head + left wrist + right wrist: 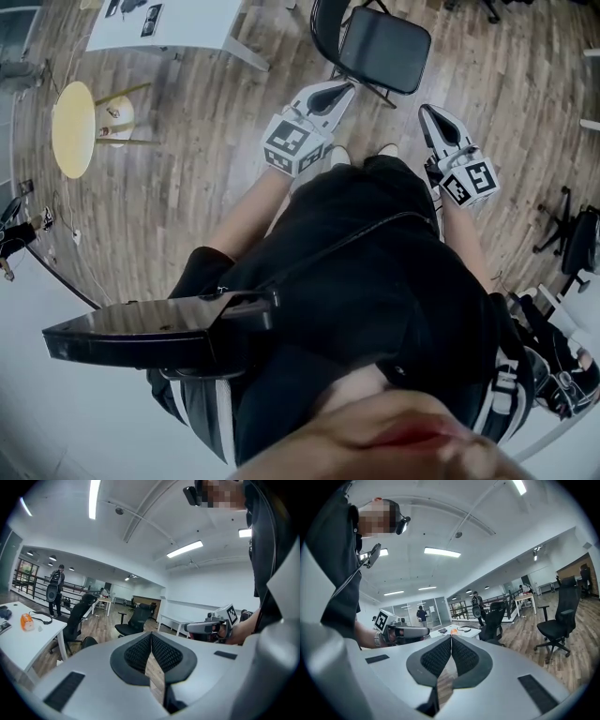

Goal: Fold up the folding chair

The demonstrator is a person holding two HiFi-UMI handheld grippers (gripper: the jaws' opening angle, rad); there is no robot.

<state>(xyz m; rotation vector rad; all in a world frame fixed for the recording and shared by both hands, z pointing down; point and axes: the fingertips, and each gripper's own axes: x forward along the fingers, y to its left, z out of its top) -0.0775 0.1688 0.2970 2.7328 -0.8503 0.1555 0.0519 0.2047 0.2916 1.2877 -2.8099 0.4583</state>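
Observation:
The folding chair (382, 47), black seat on a thin black frame, stands unfolded on the wooden floor at the top of the head view. My left gripper (345, 89) is shut with nothing in it, its tip just left of the seat's near corner and apart from it. My right gripper (425, 112) is shut and empty too, below and a little right of the seat. In the left gripper view the meshed pads (140, 652) meet, and the right gripper (206, 627) shows beside them. The right gripper view shows its pads (439, 657) closed and the left gripper (401, 631) alongside.
A white table (169, 23) stands at the top left, with a round yellow stool (73, 127) near it. A black office chair (577, 244) is at the right edge. Further office chairs (136, 620) and desks fill the room, and a person (55, 590) stands far off.

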